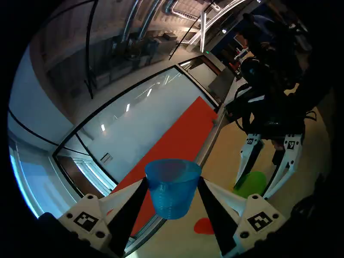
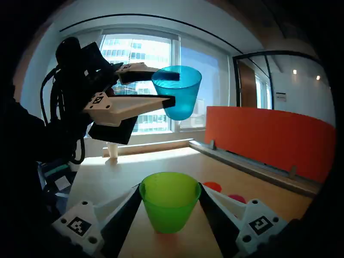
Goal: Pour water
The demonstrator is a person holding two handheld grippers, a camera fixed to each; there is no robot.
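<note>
Blue cup point(image 2: 177, 91), clamped in the left gripper point(image 1: 173, 182), hangs above and beyond the green cup point(image 2: 170, 201) that the right gripper point(image 2: 170, 188) pinches, so it wants centring over that rim before a slow tip; its water level is unclear.

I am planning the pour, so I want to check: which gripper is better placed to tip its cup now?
Left. The left gripper holds the blue cup raised in the air, higher than the green cup, which the right gripper holds down at the table.
</note>
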